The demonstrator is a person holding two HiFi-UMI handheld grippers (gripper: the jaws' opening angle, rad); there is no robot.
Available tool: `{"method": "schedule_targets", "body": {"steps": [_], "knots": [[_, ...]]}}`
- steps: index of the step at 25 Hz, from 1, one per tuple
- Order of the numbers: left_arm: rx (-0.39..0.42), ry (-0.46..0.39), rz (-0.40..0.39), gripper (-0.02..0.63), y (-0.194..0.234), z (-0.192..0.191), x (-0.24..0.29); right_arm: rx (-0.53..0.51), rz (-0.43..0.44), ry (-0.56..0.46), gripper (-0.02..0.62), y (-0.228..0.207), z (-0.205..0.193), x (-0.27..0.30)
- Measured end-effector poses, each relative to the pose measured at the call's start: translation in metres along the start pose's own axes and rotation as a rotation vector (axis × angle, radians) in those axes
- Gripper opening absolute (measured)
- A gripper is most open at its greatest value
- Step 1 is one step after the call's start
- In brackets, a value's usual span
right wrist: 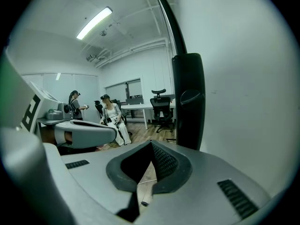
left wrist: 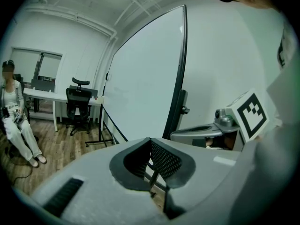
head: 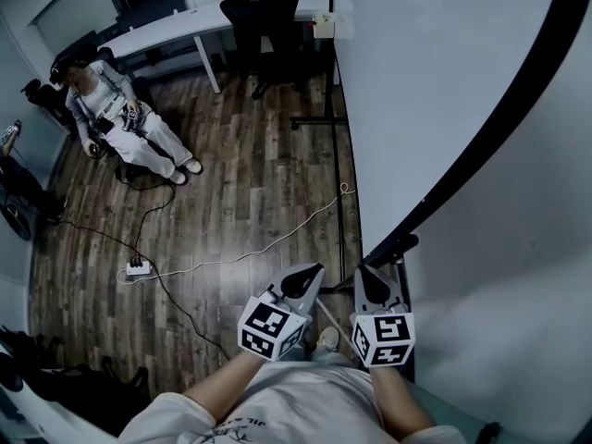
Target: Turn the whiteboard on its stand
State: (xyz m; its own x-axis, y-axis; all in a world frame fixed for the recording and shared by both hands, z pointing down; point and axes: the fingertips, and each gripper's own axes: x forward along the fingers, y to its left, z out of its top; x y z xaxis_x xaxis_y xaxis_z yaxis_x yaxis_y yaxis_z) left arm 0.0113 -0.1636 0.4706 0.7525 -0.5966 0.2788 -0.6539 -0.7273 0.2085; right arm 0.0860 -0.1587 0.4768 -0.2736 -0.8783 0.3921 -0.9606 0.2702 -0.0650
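an office with a wood floor (head: 240, 192) is seen, and the whiteboard (head: 435, 91) stands on its stand (head: 330, 123) at the right, close to a pale wall. its black-framed edge runs just ahead of both tools. the left hand-held gripper (head: 312, 269) and the right hand-held gripper (head: 363, 271) are both closed, with nothing held between the jaws.

to turn the board well, the frame is best pushed near an edge, away from the side bracket (left wrist: 182, 108). if the frame is to be gripped instead, the jaws must first be opened. a slow, even swing is advised, since little room seems left by the wall.

a white cable (head: 277, 239) lies by the stand's foot, with a power strip (head: 139, 268) nearby. a seated person (head: 120, 118), an office chair (head: 268, 26) and a tabletop (head: 176, 26) are well apart.
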Motion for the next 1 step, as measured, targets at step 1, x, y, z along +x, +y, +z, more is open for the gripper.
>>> {"method": "schedule_targets", "body": {"steps": [1], "knots": [[0.0, 0.0, 0.0, 0.011, 0.0002, 0.0008, -0.0004, 0.001, 0.001, 0.0, 0.006, 0.0003, 0.0009, 0.0003]]}}
